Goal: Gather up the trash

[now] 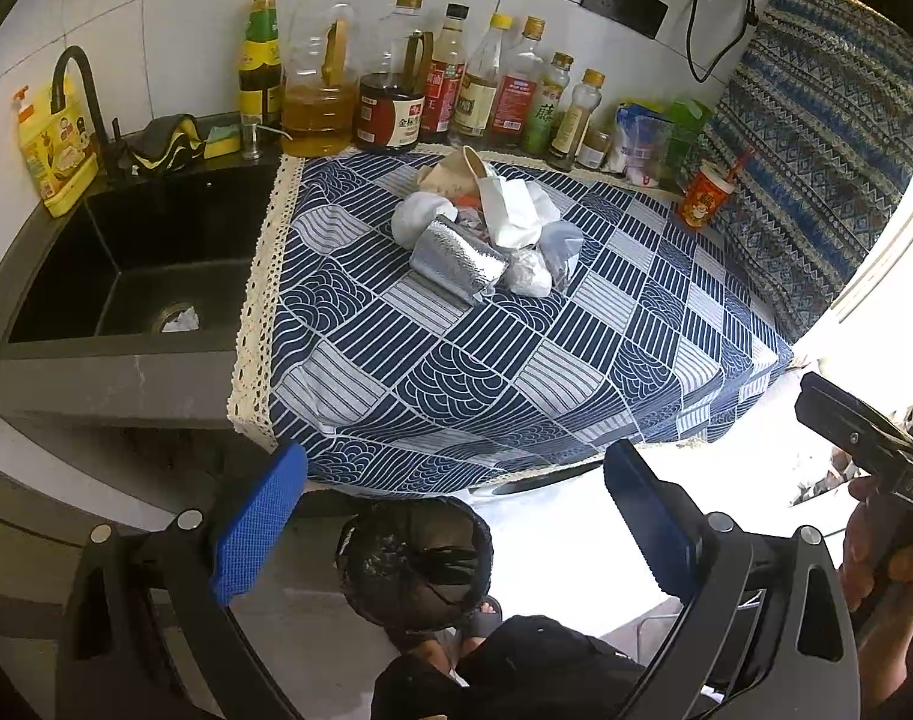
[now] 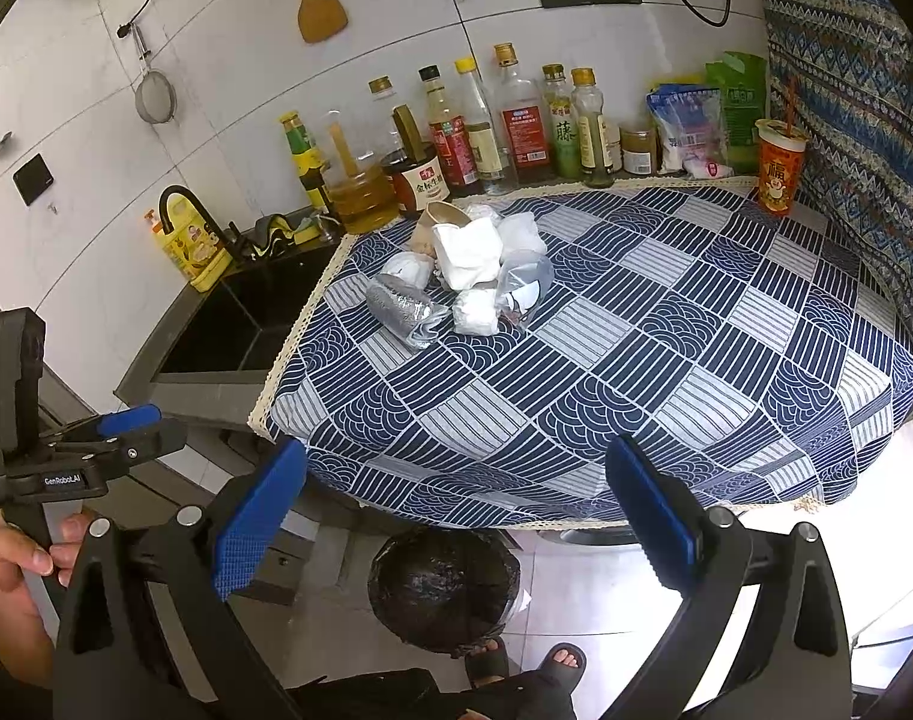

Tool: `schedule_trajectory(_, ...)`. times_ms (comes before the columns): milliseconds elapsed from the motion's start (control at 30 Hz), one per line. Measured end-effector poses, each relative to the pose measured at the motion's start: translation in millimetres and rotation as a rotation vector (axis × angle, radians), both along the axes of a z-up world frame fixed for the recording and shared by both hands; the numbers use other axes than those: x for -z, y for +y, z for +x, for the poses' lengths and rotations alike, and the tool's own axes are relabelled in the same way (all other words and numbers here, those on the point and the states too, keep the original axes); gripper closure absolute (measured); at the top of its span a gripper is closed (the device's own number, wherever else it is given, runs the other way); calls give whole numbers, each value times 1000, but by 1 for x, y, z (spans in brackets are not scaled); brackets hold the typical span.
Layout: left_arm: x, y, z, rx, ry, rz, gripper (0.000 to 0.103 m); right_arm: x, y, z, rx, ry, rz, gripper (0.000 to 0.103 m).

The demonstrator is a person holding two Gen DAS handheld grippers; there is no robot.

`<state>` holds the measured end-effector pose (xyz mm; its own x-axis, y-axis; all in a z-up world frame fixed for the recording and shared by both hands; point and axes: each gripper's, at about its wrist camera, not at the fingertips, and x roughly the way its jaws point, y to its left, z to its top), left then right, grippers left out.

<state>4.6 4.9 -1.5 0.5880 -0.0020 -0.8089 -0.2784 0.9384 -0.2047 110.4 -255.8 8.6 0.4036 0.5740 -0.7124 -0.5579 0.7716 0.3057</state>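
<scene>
A pile of trash [image 1: 486, 234] lies on the blue patterned tablecloth [image 1: 516, 372]: a silver foil pouch [image 1: 456, 261], white crumpled paper [image 1: 513, 213], clear plastic bags and a brown paper piece. The pile shows in the right wrist view [image 2: 468, 276] too, with the foil pouch [image 2: 403, 309]. A bin with a black liner [image 1: 417, 564] stands on the floor below the table's front edge, also in the right wrist view [image 2: 444, 591]. My left gripper [image 1: 456, 516] is open and empty, held off the table's front edge. My right gripper [image 2: 456, 516] is open and empty, likewise in front of the table.
A black sink [image 1: 138, 264] with a black faucet [image 1: 81, 96] is left of the table. Several sauce and oil bottles [image 1: 396, 78] line the back wall. An orange cup with a straw [image 1: 705, 195] stands at the back right. A patterned cloth [image 1: 816, 138] hangs at right.
</scene>
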Motion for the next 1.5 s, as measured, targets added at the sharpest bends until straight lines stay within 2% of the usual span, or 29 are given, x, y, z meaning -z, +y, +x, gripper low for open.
schedule_trajectory(733, 0, 12, -1, -11, 3, -5, 7, 8, 7, 3, 9, 32, 4, 4)
schedule_trajectory(1500, 2, 25, 6, 27, 9, -19, 7, 8, 14, 2, 31, 42, -14, 4)
